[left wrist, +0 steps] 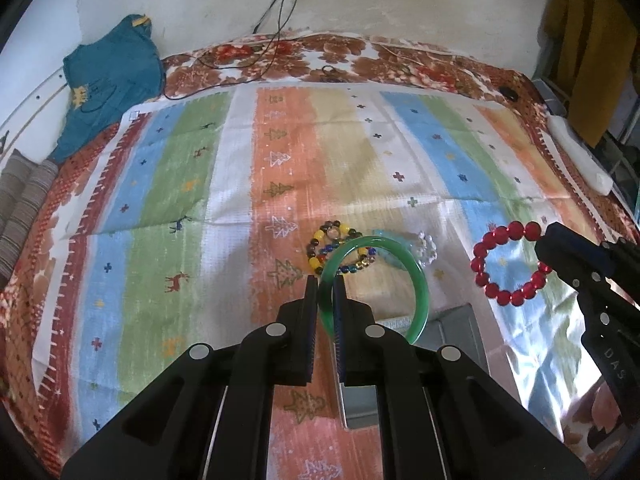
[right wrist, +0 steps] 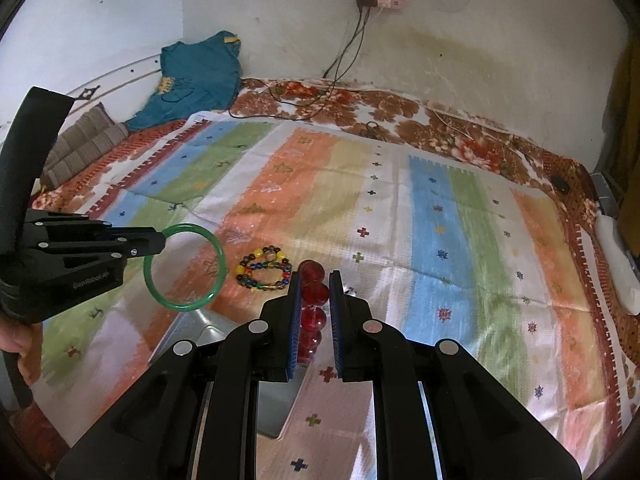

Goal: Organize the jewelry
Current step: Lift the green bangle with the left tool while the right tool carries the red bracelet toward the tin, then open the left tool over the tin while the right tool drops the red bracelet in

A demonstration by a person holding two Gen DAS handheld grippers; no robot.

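Observation:
My left gripper [left wrist: 323,284] is shut on a green bangle [left wrist: 420,280] and holds it above the striped cloth; it also shows in the right wrist view [right wrist: 160,246] with the green bangle [right wrist: 218,252]. My right gripper [right wrist: 314,280] is shut on a red bead bracelet [right wrist: 315,292], also seen from the left wrist view [left wrist: 508,264] at the right gripper [left wrist: 546,246]. A multicoloured bead bracelet [left wrist: 316,248] [right wrist: 264,268] lies on the cloth, with a pale blue and white piece [left wrist: 416,248] beside it.
A shiny metal tray [left wrist: 460,320] [right wrist: 192,336] sits below both grippers on the striped cloth [left wrist: 240,184]. A teal garment [left wrist: 108,80] and cables [left wrist: 276,40] lie at the far edge. A white object [left wrist: 580,156] lies at the right edge.

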